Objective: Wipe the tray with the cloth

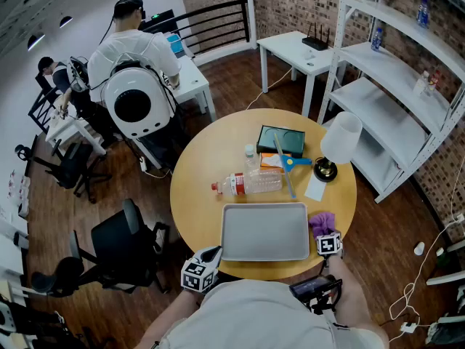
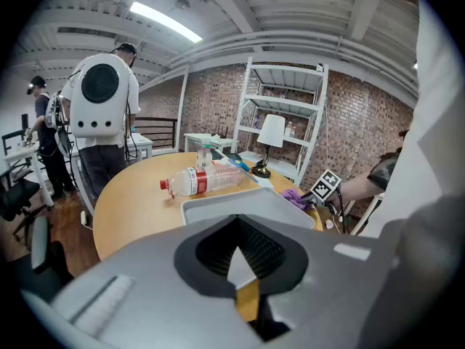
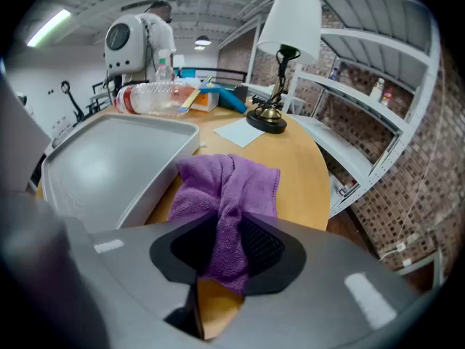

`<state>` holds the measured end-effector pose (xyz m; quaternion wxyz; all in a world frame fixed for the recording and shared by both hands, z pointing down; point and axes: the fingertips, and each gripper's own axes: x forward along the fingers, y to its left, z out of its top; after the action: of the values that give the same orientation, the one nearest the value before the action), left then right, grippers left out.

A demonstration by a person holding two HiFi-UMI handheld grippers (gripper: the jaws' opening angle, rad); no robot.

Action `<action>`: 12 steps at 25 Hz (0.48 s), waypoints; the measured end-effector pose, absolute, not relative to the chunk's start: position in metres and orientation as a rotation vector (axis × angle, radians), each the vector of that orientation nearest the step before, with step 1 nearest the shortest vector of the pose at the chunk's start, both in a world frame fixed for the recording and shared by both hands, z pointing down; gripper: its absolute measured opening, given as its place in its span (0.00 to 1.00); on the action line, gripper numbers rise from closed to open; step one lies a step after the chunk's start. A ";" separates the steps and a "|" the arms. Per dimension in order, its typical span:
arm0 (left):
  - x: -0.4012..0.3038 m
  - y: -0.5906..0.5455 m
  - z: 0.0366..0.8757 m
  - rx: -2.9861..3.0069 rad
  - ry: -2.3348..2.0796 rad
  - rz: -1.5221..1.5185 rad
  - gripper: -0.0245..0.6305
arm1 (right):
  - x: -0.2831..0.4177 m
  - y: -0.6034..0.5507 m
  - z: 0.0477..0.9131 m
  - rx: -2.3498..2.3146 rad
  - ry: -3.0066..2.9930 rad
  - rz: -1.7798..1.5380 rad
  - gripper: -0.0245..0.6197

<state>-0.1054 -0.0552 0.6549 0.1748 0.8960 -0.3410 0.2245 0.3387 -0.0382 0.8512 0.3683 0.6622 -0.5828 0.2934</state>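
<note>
At the near edge of a round wooden table, the right gripper pinches a crumpled purple cloth lying against the right rim of a grey rectangular tray, seemingly ready to carry it in for wiping. The left gripper, jaws together on nothing, hovers at the tray's near-left corner.

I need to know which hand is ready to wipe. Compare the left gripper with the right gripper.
The right gripper is shut on the purple cloth; the left gripper is shut with nothing between its jaws. The left gripper sits off the tray's near left corner; the right gripper sits off its right side. Both are at the near edge of the table, outside the tray.
</note>
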 end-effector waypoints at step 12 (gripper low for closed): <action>-0.106 -0.061 0.659 2.523 -0.967 0.604 0.04 | 0.341 -0.052 0.816 1.700 -1.501 0.642 0.11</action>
<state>-0.1061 -0.0612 0.6589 0.1853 0.8955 -0.3433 0.2142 0.3408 -0.0517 0.8156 0.3824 0.6664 -0.5885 0.2518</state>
